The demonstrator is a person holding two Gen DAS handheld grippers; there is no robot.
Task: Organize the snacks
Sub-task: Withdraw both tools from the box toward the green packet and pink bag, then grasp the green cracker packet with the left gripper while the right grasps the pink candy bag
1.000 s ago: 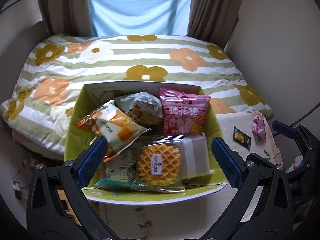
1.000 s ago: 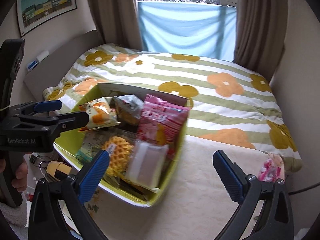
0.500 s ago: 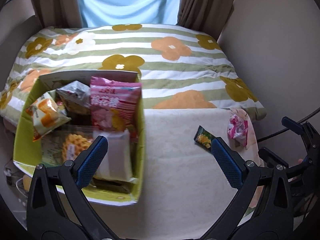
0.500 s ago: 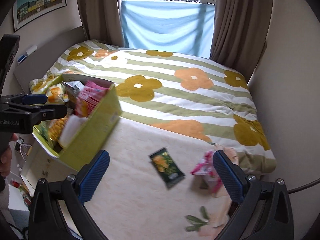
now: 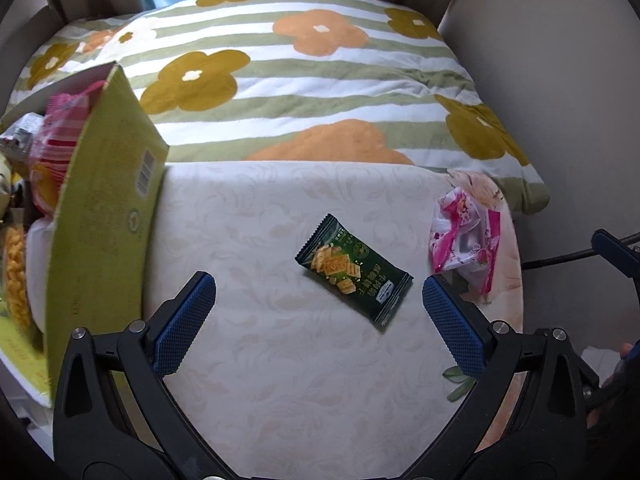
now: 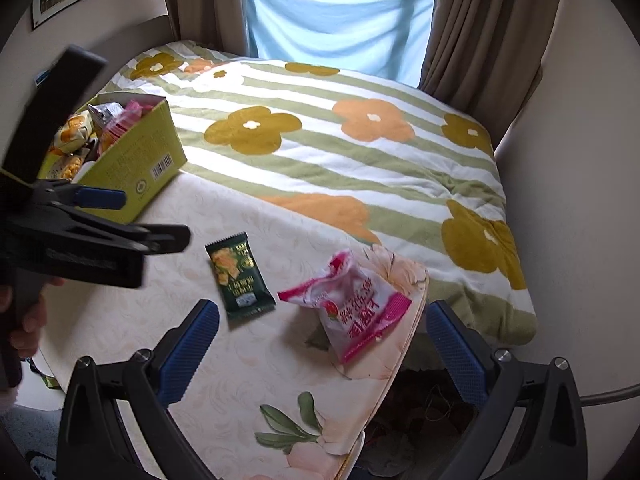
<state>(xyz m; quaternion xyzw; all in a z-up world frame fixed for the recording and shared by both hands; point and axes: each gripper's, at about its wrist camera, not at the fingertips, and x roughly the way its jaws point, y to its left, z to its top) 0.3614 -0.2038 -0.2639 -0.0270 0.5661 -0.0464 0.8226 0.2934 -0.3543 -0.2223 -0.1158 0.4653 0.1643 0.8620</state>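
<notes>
A dark green cracker packet [image 5: 354,269] [image 6: 239,277] lies flat on the cream tablecloth. To its right, near the table's edge, a pink-and-white snack bag [image 5: 464,240] [image 6: 352,300] lies crumpled. The yellow-green cardboard box [image 5: 108,216] [image 6: 136,164] at the left holds several snack packs. My left gripper [image 5: 318,320] hovers open just short of the green packet, nothing between its fingers. Open too, my right gripper [image 6: 322,344] hangs over the pink bag without touching it. The left gripper's black body [image 6: 80,236] shows in the right wrist view.
The table with its cream floral cloth [image 5: 280,380] butts against a bed under a striped flower quilt [image 5: 304,92]. Curtains [image 6: 472,20] and a blue sheet [image 6: 332,12] hang behind. A wall [image 5: 560,80] stands at the right. A hand [image 6: 28,320] holds the left gripper.
Both views have swung right, away from the box and onto the two loose packets on the table. The box has slid to the left edge. Both grippers stayed open.
</notes>
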